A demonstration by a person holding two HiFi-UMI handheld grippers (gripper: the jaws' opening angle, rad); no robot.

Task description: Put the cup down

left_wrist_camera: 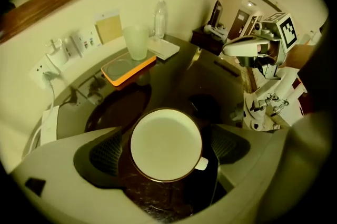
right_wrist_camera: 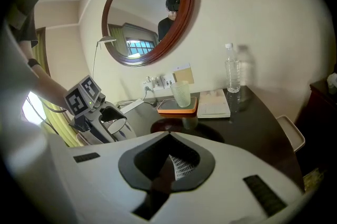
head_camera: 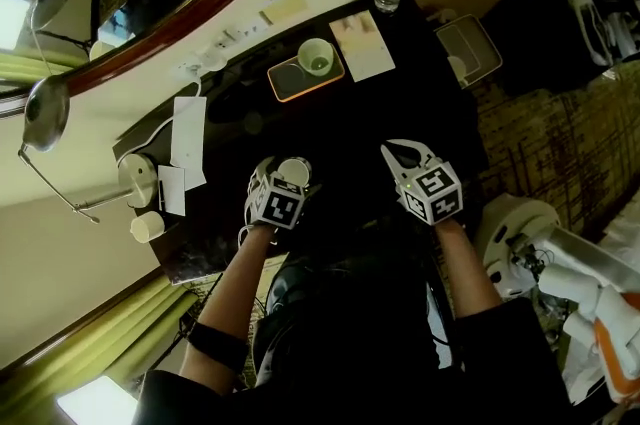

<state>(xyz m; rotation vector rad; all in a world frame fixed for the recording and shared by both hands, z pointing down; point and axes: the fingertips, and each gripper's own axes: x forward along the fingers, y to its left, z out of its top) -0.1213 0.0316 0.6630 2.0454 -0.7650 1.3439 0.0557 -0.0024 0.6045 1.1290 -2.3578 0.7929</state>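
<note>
Left gripper (left_wrist_camera: 168, 150) jaws wide apart, pads clear of cup (left_wrist_camera: 166, 144). Cup upright between them on dark table (left_wrist_camera: 174, 78), handle toward right-side pad. Right gripper (right_wrist_camera: 169, 138) closed, empty, apart from cup.

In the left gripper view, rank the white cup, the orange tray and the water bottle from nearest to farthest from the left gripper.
1. White cup: between the open jaws, bottom centre.
2. Orange tray: further back, left of centre, with a glass standing on it.
3. Water bottle: farthest, at the back beyond the tray.
</note>
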